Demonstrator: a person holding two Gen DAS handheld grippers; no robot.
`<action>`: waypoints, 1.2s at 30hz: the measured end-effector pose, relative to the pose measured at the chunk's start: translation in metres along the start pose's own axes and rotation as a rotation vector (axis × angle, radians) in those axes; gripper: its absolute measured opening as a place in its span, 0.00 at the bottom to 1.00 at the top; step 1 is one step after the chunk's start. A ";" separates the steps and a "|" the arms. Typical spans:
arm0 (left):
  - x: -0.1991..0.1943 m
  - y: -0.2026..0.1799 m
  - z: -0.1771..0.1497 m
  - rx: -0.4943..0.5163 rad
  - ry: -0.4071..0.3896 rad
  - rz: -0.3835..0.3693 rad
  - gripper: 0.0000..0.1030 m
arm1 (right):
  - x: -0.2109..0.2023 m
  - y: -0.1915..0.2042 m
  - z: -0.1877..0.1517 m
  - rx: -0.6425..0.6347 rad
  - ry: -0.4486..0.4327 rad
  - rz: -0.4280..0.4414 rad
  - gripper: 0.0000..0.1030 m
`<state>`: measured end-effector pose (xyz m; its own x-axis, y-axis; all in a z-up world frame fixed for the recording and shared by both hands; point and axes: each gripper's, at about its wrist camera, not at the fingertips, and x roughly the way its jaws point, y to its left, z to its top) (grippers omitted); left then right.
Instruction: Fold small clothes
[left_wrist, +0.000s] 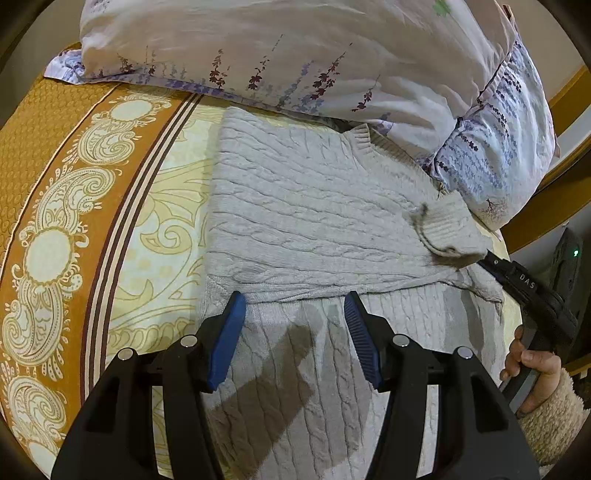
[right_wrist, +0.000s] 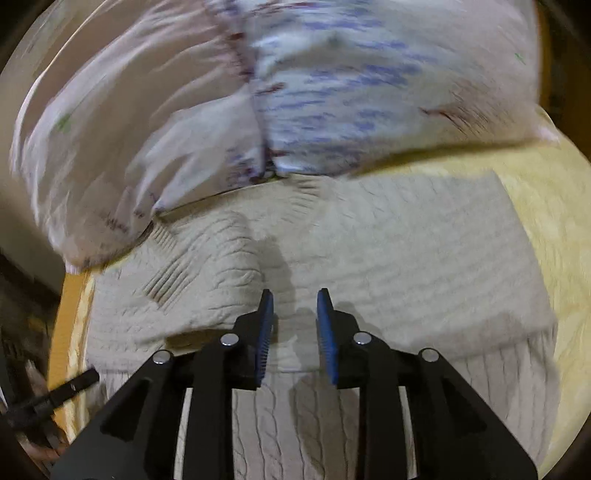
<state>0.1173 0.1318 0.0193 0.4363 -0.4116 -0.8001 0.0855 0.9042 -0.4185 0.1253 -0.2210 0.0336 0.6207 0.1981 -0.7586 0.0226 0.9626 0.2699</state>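
Left wrist view showed your left gripper (left_wrist: 295, 306) with its blue pads spread apart and nothing between them, poised above the folded edge of the grey cable-knit sweater (left_wrist: 314, 206). The sweater lay flat on the patterned bedspread (left_wrist: 74, 206), partly folded: an upper layer ended in a straight fold line just ahead of your fingertips, with a lower layer running back under the tool. Its far edge and ribbed collar reached the floral pillow (left_wrist: 295, 55), which overlapped the collar side. A ribbed cuff (left_wrist: 448, 229) sat turned over at the sweater's right edge, with the tip of your right gripper (left_wrist: 491, 256) touching or just beside it; I could not tell which. To the left, bare bedspread ran wide to the orange border.

Right wrist view was blurred. Your right gripper (right_wrist: 294, 306) had its jaws parted and held nothing, over the sweater (right_wrist: 406, 258). The pillow (right_wrist: 332, 92) crowded the far edge; yellow bedspread (right_wrist: 546, 206) lay open to the right.
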 end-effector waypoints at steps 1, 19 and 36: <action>0.000 0.000 0.000 -0.002 0.000 -0.002 0.56 | -0.003 0.010 -0.001 -0.072 -0.010 -0.016 0.25; -0.001 0.002 0.000 -0.023 -0.002 -0.012 0.56 | -0.004 0.139 -0.060 -1.123 -0.188 -0.176 0.34; -0.001 0.003 0.002 -0.026 -0.002 -0.018 0.56 | -0.045 -0.040 0.021 0.056 -0.197 -0.089 0.07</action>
<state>0.1187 0.1351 0.0199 0.4366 -0.4275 -0.7916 0.0698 0.8933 -0.4439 0.1131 -0.2727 0.0696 0.7552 0.0678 -0.6520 0.1241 0.9618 0.2438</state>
